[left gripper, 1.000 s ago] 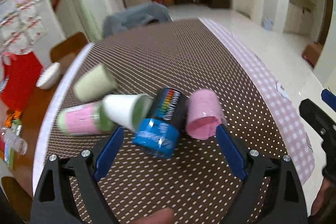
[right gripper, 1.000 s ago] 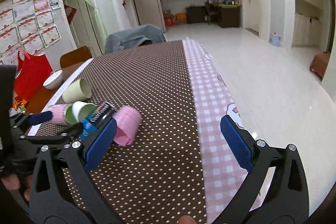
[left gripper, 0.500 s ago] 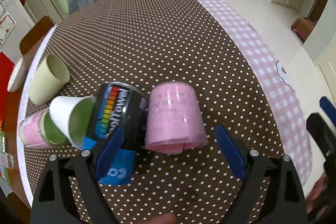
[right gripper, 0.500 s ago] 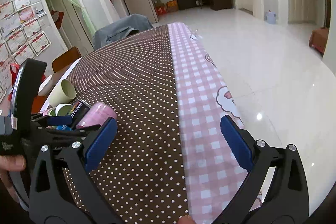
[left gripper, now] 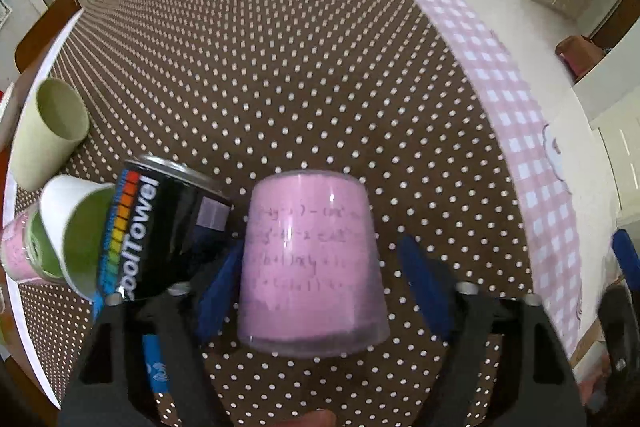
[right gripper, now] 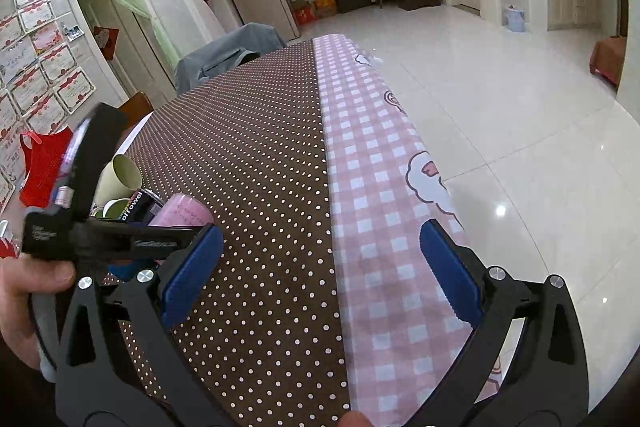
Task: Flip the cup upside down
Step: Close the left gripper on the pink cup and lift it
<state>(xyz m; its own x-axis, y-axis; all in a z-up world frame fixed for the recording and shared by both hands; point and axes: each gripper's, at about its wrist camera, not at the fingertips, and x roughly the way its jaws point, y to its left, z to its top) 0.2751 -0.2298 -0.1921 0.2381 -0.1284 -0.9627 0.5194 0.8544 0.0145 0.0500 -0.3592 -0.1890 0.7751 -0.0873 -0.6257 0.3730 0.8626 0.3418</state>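
Observation:
A pink translucent cup lies on its side on the dotted brown tablecloth, its mouth toward the camera. My left gripper is open, and its blue fingers stand on either side of the cup, apart from it. The cup also shows in the right wrist view, behind the left gripper. My right gripper is open and empty, held over the table's right edge.
A black "CoolTowel" can lies against the pink cup's left side. A white cup with green inside, a pale green cup and a pink-and-green cup lie further left. The pink checked cloth borders the table's right edge.
My left gripper has moved forward and down, so the pink cup now lies between its fingers. My right gripper has drifted slightly and stays open.

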